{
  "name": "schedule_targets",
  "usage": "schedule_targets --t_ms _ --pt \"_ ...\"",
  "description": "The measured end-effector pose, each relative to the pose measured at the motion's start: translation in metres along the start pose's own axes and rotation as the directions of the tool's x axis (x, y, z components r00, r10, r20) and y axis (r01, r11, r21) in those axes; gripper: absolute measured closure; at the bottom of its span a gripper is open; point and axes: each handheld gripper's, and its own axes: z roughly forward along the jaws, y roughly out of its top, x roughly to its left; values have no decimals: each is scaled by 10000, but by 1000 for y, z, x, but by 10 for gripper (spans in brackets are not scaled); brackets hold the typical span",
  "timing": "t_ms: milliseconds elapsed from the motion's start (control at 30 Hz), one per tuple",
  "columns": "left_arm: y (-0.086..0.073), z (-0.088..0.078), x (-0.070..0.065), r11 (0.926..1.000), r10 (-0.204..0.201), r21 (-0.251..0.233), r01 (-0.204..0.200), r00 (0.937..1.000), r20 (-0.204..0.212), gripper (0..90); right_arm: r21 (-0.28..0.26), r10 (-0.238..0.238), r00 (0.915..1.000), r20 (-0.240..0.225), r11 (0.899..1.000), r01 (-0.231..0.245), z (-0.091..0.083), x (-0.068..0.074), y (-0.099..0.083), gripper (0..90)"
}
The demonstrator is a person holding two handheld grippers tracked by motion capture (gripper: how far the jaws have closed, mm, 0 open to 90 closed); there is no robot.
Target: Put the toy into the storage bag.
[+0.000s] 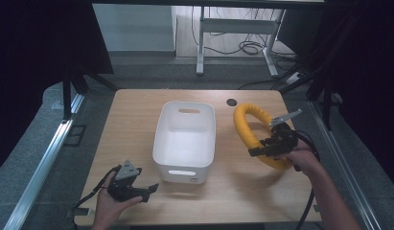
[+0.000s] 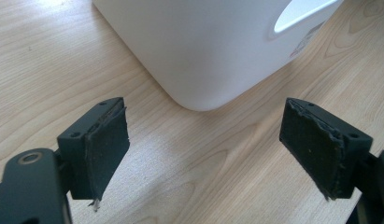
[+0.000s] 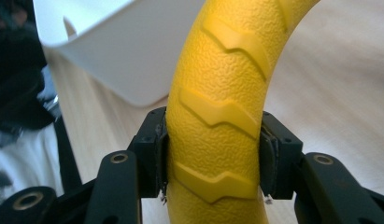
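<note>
Pale wood grain covers the table, which sits in the middle of the high view with grey floor around it and a white desk frame and loose cables at the upper centre of the frame. One white bin stands at the centre of the table, open at the top, with a slot handle at its far end and another at its near end. One round dark hole marks the tabletop just right of the bin's far corner.

One yellow ring lies to the right of the bin, close beside it but apart from its wall. The right gripper at the centre right of the frame has its two jaws pressed against opposite sides of the ring's near arc; in the right gripper view the ridged, pebbled ring fills the gap between the pads, with the bin's corner at the upper left behind it.

The left gripper rests at the lower left of the frame, held in a hand, near the bin's near-left corner. In the left gripper view its jaws stand wide apart with nothing between them, bare table in the gap and the bin's rounded corner just ahead, blocking the way forward.
</note>
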Motion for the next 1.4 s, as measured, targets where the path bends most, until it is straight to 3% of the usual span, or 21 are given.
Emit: schedule_targets --t_ms 133,300,733,867,900,933,967,1000,1033,1133,1200,1233,1300,1333,1367,1400 --pt "0 -1 0 10000 -17 -33 17 10000 26 158 -745 -172 9995 269 9970 192 -15 3 4 516" --pt "0 -1 0 10000 -4 -40 5 10000 52 158 -1684 -401 9990 -216 9851 359 -33 11 11 516" --pt "0 0 0 10000 -3 15 3 10000 47 158 -2524 -452 9975 -552 9672 298 -35 22 16 514" --pt "0 0 0 10000 -11 -8 11 10000 25 158 -2928 -416 9973 -610 9559 220 -32 25 18 514" --pt "0 -1 0 10000 -1 -14 1 10000 25 158 -3252 -341 9975 -622 9456 120 -32 27 18 514" --pt "0 -1 0 10000 -1 -14 1 10000 25 158 -3252 -341 9975 -622 9456 120 -32 27 18 514" --pt "0 -1 1 10000 20 16 -20 10000 17 158 -3597 -296 9977 -613 9331 56 -32 29 18 513" --pt "0 -1 1 10000 20 16 -20 10000 17 158 -3597 -296 9977 -613 9331 56 -32 29 18 513" --pt "0 0 1 10000 27 14 -27 10000 24 158 -3872 -231 9983 -539 9220 4 -31 32 17 514" --pt "0 0 0 10000 30 41 -31 10000 24 158 -4064 -168 9992 -352 9137 10 -28 35 17 513" --pt "0 0 0 10000 30 47 -30 10000 13 158 -4400 -88 9998 -169 8980 5 -25 38 16 512" --pt "0 0 0 10000 30 47 -30 10000 13 158 -4400 -88 9998 -169 8980 5 -25 38 16 512" --pt "0 0 0 10000 37 46 -37 10000 21 158 -4729 77 9999 -123 8810 -126 -24 40 15 512" --pt "0 0 0 10000 72 64 -72 10000 17 158 -4996 188 9998 -79 8660 -202 -23 41 14 512" --pt "0 1 0 9999 77 71 -77 10000 14 158 -5350 344 9994 8 8444 -286 -22 43 13 512" --pt "0 1 0 10000 62 76 -62 10000 27 158 -5509 434 9991 16 8338 -354 -22 44 13 512"
